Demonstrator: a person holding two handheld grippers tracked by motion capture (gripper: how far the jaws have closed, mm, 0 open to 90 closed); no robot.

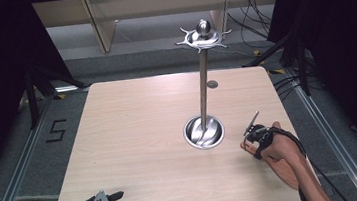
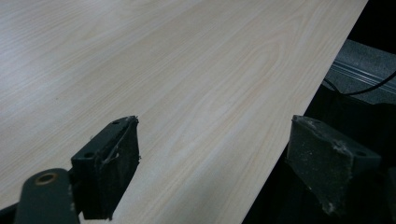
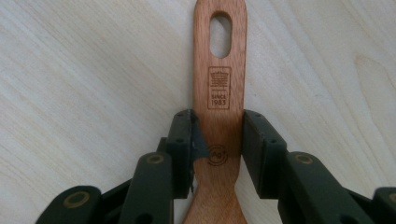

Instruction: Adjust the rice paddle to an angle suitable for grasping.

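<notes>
I see my right hand-held gripper clamped on the wooden spatula, its pads pressing either side of the handle just below the stamped mark, the slotted end reaching out ahead over the table. From the high view the spatula lies at the table's right near edge, probably resting flat, near the metal stand. My left hand-held gripper sits released at the table's near edge, nothing between its jaws.
</notes>
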